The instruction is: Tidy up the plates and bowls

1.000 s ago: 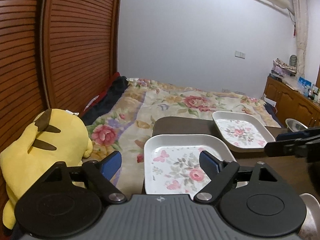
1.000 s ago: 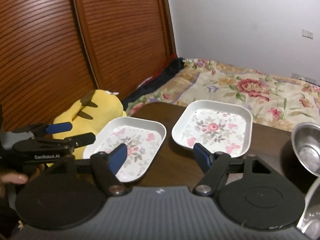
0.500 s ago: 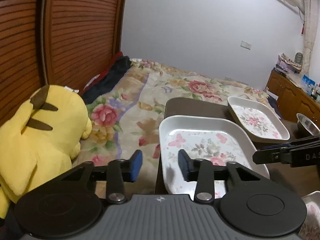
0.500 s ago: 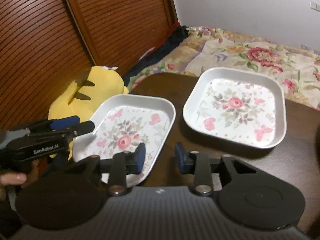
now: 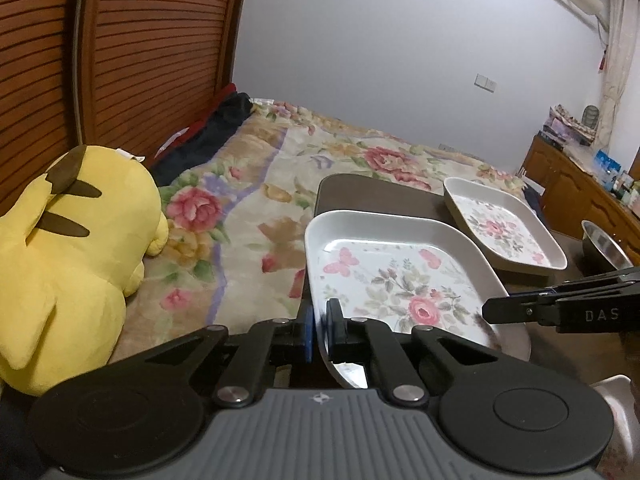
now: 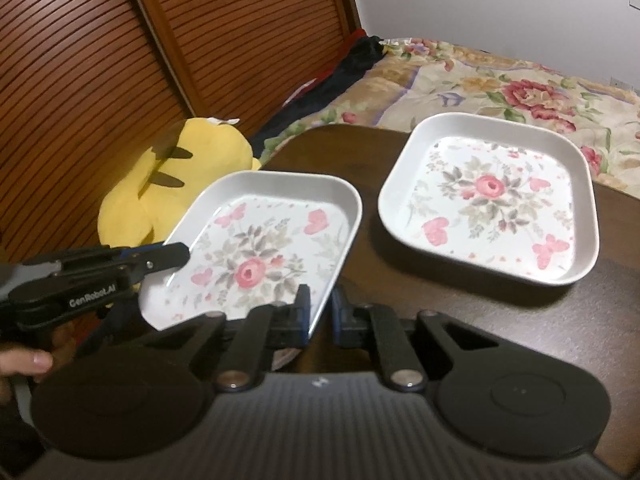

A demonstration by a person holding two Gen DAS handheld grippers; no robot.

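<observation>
Two white square plates with flower prints lie on a dark wooden table (image 6: 440, 312). The near plate (image 5: 396, 276) (image 6: 260, 252) overhangs the table's left edge. My left gripper (image 5: 319, 334) is shut on its left rim; it also shows in the right wrist view (image 6: 176, 254). My right gripper (image 6: 320, 314) is shut on the plate's right rim, and its fingers show in the left wrist view (image 5: 504, 308). The second plate (image 6: 492, 200) (image 5: 504, 228) sits further right on the table.
A steel bowl (image 5: 604, 244) sits at the table's right. A yellow plush toy (image 5: 68, 240) lies on the flowered bed (image 5: 280, 184) left of the table. Wooden slatted doors (image 6: 120, 60) stand behind. A cabinet (image 5: 580, 196) is at the far right.
Both grippers have moved in and closed from part open onto opposite rims of the near plate. The right gripper has come lower and closer to the table.
</observation>
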